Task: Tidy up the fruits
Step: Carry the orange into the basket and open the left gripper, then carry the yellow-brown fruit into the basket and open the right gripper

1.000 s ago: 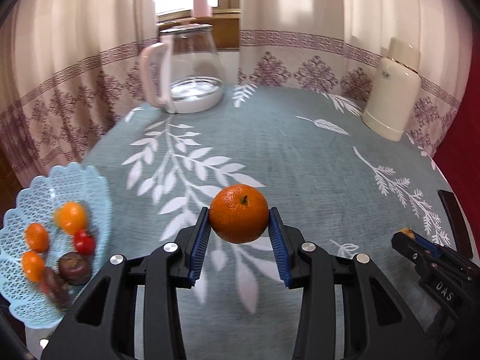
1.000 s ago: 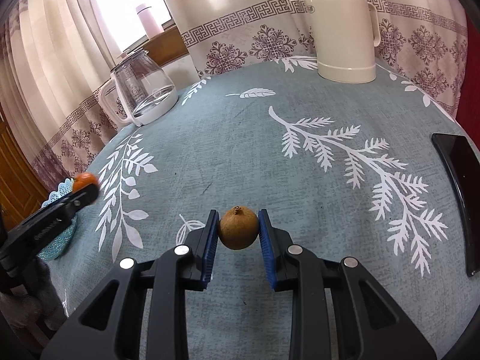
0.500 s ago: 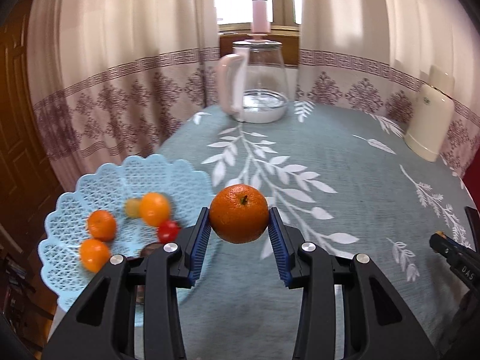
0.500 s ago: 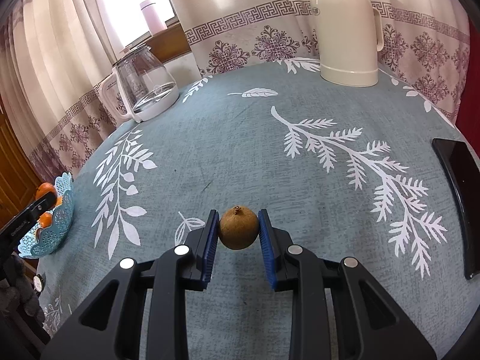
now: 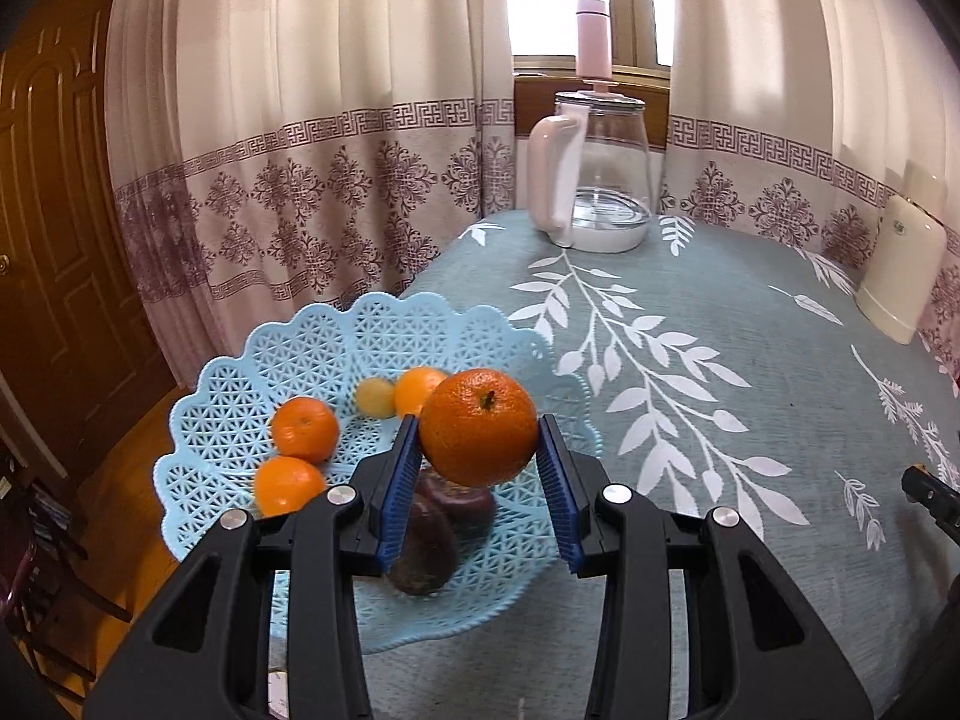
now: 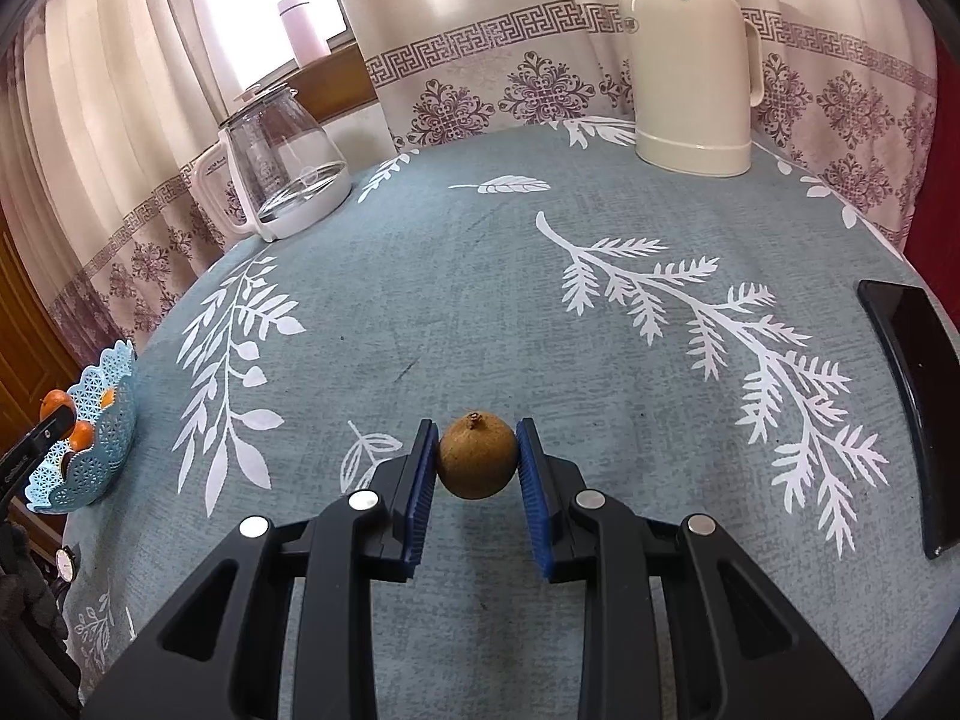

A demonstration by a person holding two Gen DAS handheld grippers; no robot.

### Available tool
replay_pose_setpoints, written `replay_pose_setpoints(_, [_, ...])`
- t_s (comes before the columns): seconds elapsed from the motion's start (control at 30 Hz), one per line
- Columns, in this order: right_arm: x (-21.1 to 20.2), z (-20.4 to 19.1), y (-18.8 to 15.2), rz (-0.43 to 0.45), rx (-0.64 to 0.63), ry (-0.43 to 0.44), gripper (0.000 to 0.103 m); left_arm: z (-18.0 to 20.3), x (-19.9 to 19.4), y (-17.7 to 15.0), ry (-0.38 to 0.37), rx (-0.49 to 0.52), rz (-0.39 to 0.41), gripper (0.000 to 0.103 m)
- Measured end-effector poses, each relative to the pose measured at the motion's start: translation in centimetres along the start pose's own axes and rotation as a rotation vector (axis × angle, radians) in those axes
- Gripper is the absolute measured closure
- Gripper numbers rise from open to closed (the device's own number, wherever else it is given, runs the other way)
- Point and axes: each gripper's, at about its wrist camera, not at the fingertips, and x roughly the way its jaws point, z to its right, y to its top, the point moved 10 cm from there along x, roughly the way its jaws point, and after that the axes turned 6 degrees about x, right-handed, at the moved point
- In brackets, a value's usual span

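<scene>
My left gripper (image 5: 478, 456) is shut on a large orange (image 5: 478, 435) and holds it above the light blue lattice basket (image 5: 312, 360) at the table's left edge. Several fruits lie in the basket: small oranges (image 5: 304, 429), a pale yellow fruit (image 5: 375, 397) and dark purple fruits (image 5: 423, 552) partly hidden behind the held orange. My right gripper (image 6: 477, 462) is shut on a small brown round fruit (image 6: 477, 463) just above the teal tablecloth. From the right wrist view the basket (image 6: 90, 438) shows at far left, with the left gripper's finger (image 6: 36, 444) beside it.
A glass kettle with a white handle (image 5: 594, 180) stands at the table's far edge and a cream thermos (image 6: 693, 69) at the far right. A black phone (image 6: 912, 414) lies near the right edge. Curtains and a wooden door (image 5: 54, 228) lie beyond the table's left.
My left gripper has carried the orange leftward from over the tablecloth to above the basket. The right gripper has stayed nearly still with the brown fruit.
</scene>
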Motion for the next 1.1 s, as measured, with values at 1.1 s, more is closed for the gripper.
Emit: replay_pose_setpoints(1.1, [-0.4, -1.8, -0.1, 0.003, -0.051, -0.018, 0.076, -6.4, -1.2, 1.0, 0.097, -0.102, 0.052, 0.024])
